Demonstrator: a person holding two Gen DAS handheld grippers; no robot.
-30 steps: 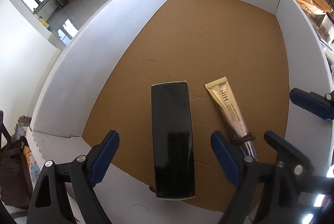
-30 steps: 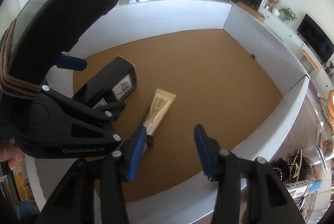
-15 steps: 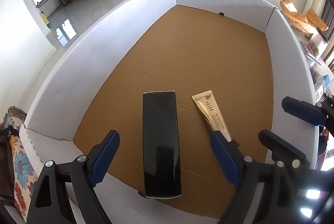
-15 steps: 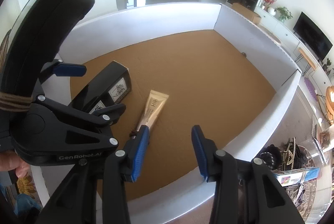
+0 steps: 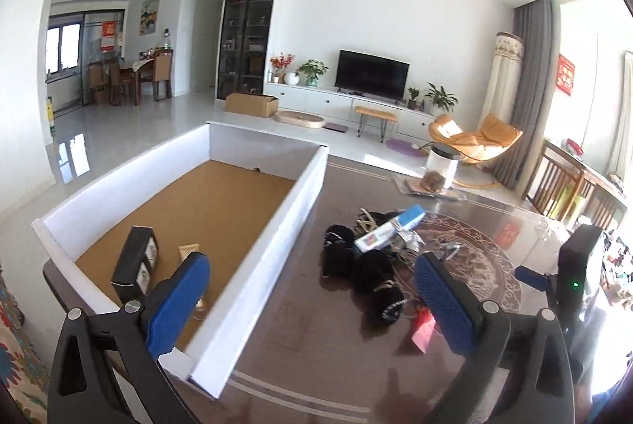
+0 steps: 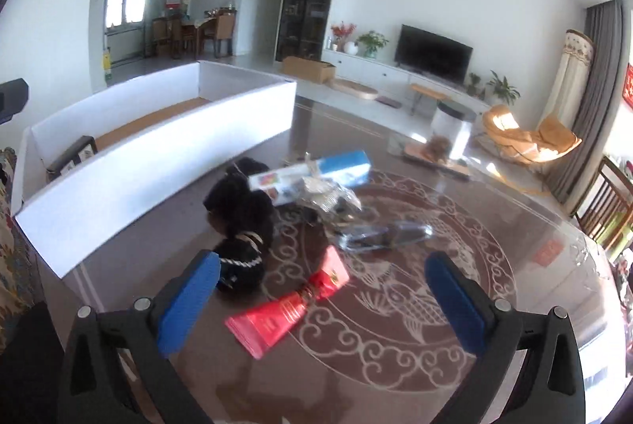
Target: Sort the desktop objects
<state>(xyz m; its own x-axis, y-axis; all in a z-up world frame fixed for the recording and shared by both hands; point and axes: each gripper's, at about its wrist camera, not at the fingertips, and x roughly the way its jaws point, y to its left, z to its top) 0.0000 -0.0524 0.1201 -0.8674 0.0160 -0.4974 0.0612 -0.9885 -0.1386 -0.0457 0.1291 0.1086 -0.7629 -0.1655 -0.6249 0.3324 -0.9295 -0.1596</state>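
A white-walled box (image 5: 253, 258) with a brown floor stands at the table's left; it also shows in the right wrist view (image 6: 158, 163). Inside lie a black carton (image 5: 136, 265) and a gold tube (image 5: 188, 250), partly hidden by a fingertip. A pile sits on the glass table: black fuzzy items (image 6: 241, 210), a blue-and-white box (image 6: 312, 173), clear wrappers (image 6: 379, 236) and a red tube (image 6: 289, 309). My left gripper (image 5: 316, 301) is open and empty, over the box's right wall and the pile. My right gripper (image 6: 320, 305) is open and empty, just above the red tube.
The table top (image 6: 435, 265) is dark glass with a white pattern. A white canister (image 6: 451, 131) stands on a board at the far side. A wooden chair (image 6: 609, 202) is at the right edge. The right gripper's body (image 5: 577, 273) shows at right in the left wrist view.
Both grippers have lifted and swung right, out of the box, from looking down at the carton and gold tube to facing the pile on the table. Both stay open.
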